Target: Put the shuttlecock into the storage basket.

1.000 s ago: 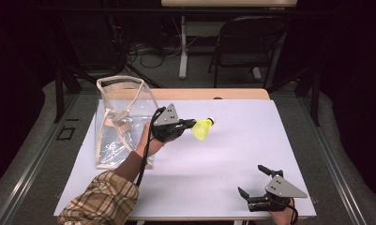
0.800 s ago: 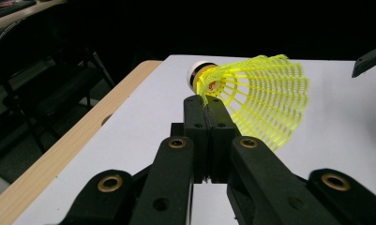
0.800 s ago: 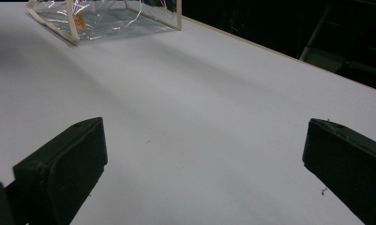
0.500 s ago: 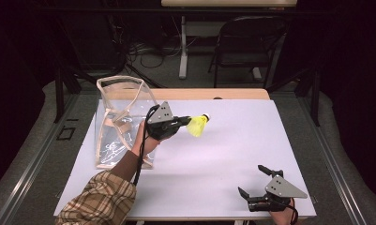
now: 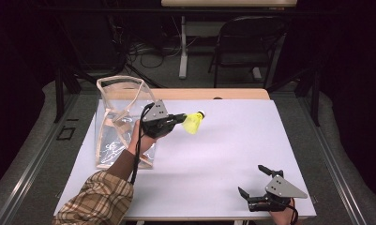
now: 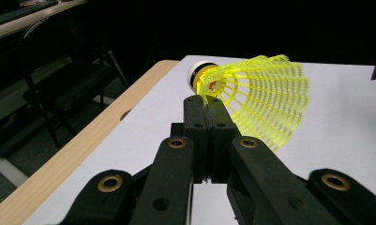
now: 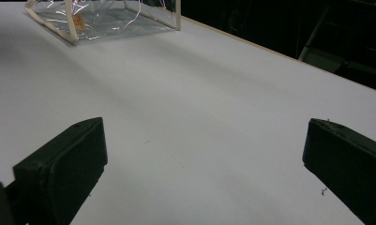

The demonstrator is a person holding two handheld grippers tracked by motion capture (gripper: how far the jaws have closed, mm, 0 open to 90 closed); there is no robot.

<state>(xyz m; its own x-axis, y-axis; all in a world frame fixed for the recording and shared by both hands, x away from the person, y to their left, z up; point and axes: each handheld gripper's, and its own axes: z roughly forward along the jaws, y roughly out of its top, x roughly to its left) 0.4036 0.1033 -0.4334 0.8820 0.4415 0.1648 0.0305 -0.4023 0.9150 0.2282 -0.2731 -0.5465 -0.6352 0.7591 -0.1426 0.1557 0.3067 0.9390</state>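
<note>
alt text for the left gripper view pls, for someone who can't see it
The left gripper, jaws shut, pinches a yellow shuttlecock by the rim of its mesh skirt, the white cork tip pointing away. A white table with a wooden edge lies below.

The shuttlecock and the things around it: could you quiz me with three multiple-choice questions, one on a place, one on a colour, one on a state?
1. Where is the clear bag?
A. At the table's left side
B. On the chair
C. Under the right gripper

2. What colour is the shuttlecock's skirt?
A. Red
B. Yellow
C. Blue

3. How is the right gripper?
A. Shut on the shuttlecock
B. Shut on the bag
C. Open, holding nothing

Answers:
1. A, it stands on the white tabletop's left, beside the left gripper.
2. B, the left gripper view shows yellow mesh with a white tip.
3. C, its jaws stand wide apart over bare tabletop.
</note>
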